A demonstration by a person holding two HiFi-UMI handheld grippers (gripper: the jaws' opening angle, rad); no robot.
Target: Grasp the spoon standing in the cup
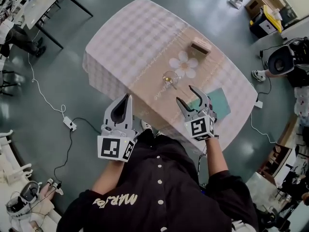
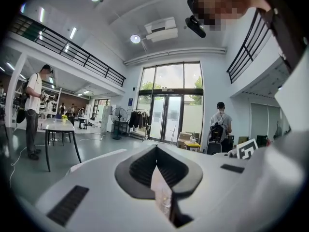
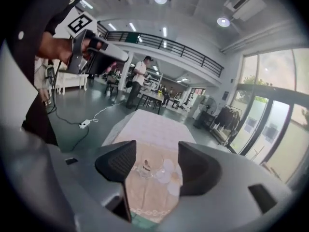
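Note:
A clear glass cup with a spoon standing in it sits on the table runner, beside a white flower-shaped mat. My right gripper hovers just short of the cup at the table's near edge, jaws open and empty. In the right gripper view the cup appears small and some way off between the open jaws of the right gripper. My left gripper is to the left over the table's near corner, jaws shut with nothing in them. The left gripper view shows the left gripper pointing out at the room.
The table has a pink checked cloth. A small wooden box lies beyond the flower mat. A teal cloth lies under the right gripper. Cables and a power strip lie on the floor at left. People and other tables stand around.

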